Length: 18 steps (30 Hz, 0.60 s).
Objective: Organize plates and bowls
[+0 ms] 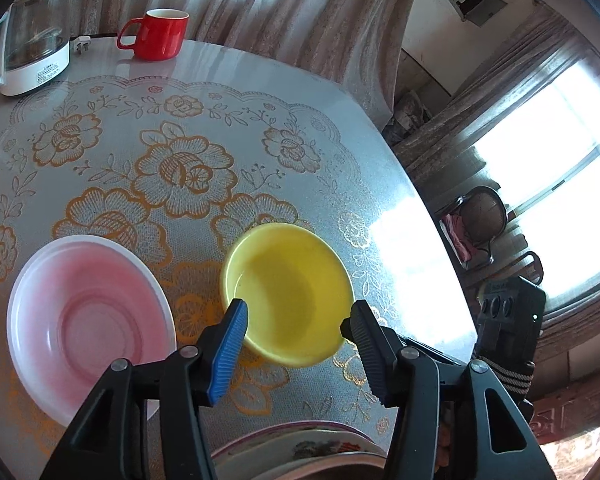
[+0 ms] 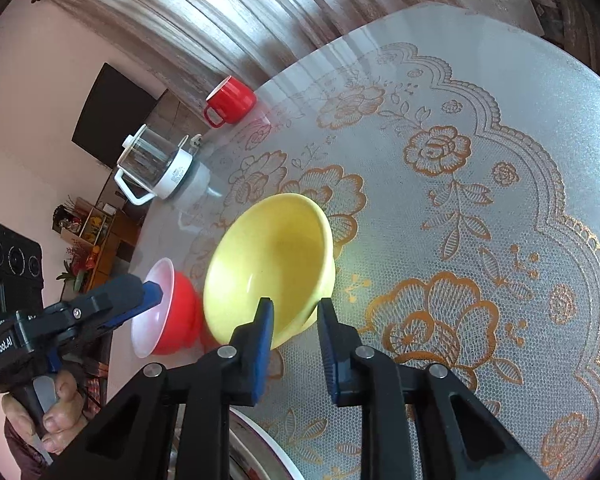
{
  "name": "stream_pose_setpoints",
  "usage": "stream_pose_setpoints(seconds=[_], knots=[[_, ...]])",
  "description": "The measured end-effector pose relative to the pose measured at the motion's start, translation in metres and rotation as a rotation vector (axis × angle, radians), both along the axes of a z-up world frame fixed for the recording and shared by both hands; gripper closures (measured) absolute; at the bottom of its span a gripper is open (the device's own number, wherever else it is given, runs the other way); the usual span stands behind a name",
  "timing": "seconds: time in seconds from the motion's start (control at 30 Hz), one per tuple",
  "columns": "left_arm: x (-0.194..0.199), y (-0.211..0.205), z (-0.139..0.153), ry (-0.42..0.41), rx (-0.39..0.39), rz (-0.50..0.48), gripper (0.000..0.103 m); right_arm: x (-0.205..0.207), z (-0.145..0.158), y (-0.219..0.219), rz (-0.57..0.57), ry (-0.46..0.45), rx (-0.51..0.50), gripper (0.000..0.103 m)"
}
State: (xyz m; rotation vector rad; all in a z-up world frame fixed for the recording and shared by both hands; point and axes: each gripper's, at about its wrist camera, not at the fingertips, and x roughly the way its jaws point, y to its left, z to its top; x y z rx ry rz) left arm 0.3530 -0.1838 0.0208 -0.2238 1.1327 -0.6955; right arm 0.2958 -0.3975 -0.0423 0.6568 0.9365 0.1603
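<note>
A yellow bowl [image 1: 288, 292] sits on the lace-patterned table, with a pink-inside, red-outside bowl [image 1: 88, 320] to its left. My left gripper [image 1: 296, 316] is open, its fingers on either side of the yellow bowl's near rim. In the right wrist view the yellow bowl [image 2: 268, 268] lies just beyond my right gripper [image 2: 294, 320], which is open with the bowl's near rim between its fingers. The red bowl [image 2: 172, 312] is to its left, with the left gripper [image 2: 152, 292] over it. A patterned plate rim [image 1: 300, 444] shows under the left gripper.
A red mug [image 1: 160, 34] and a glass kettle on a white base [image 1: 32, 36] stand at the table's far edge before a curtain. The table [image 1: 380, 184] edge curves off to the right, with a chair [image 1: 480, 220] beyond it.
</note>
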Motion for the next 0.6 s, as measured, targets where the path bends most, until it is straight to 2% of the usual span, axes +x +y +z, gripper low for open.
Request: stream_pose_setpoints(seconds=[0.13,0.23,0.37,0.5,0.6], knots=[[0.013,-0.007,-0.008,0.012,0.02,0.011,0.042,-0.001,0.001,-0.005,-0.016,-0.002,-0.018,0.093],[0.018,-0.009,-0.01,0.009,0.031,0.013,0.04,-0.003,0.004,-0.01,-0.024,-0.009,-0.041,0.094],[0.024,-0.013,-0.018,0.012,0.084,0.022,0.04,-0.005,0.005,-0.016,-0.027,-0.007,-0.048,0.093],[0.027,-0.022,-0.021,0.005,0.108,-0.001,0.04,-0.004,0.0,-0.019,-0.035,0.0,0.006,0.081],[0.027,-0.026,-0.02,-0.009,0.126,-0.009,0.038,-0.003,-0.002,-0.018,-0.032,0.002,0.038,0.078]])
